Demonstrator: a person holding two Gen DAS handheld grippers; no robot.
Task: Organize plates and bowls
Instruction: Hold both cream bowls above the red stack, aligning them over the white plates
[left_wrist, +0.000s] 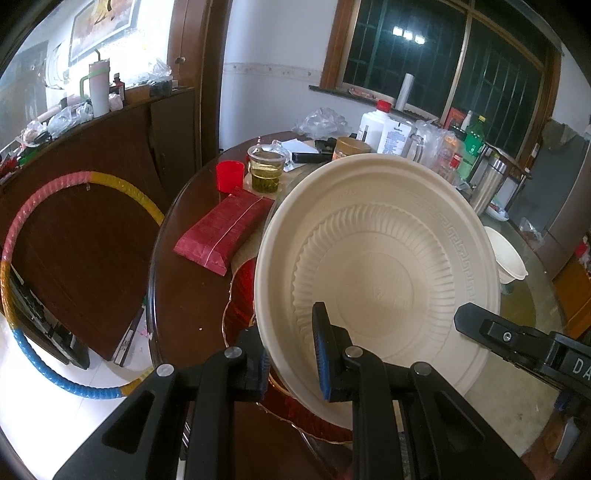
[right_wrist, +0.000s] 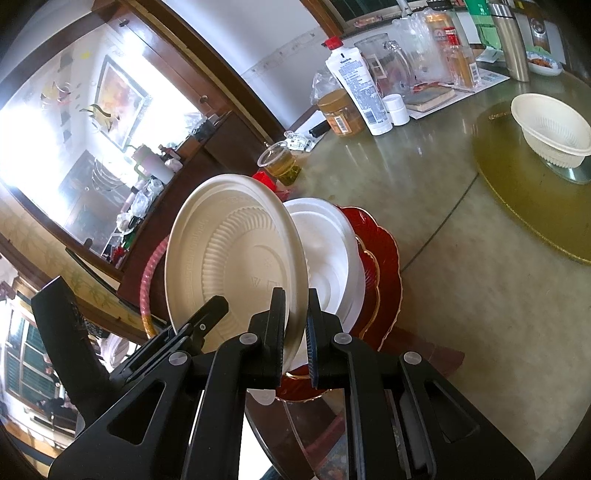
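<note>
A cream disposable plate (left_wrist: 388, 258) is held tilted up on edge, its ribbed underside toward the left wrist camera. My left gripper (left_wrist: 291, 343) is shut on its lower rim, one finger on each face. My right gripper (right_wrist: 295, 306) is shut on the same plate (right_wrist: 236, 258) a little further along the rim, and it shows at the right of the left wrist view (left_wrist: 476, 321). Under the lifted plate a white plate (right_wrist: 328, 251) lies on stacked red plates (right_wrist: 386, 266) with gold edges. A cream bowl (right_wrist: 550, 125) stands apart on a gold turntable (right_wrist: 517, 206).
On the round table are a red tissue pack (left_wrist: 225, 232), a red cup (left_wrist: 229, 175), a cup of tea (left_wrist: 265, 170), a lotion bottle (right_wrist: 360, 88), a jar (right_wrist: 338, 110) and a steel flask (left_wrist: 487, 184). A coloured hoop (left_wrist: 22, 240) leans on the cabinet at left.
</note>
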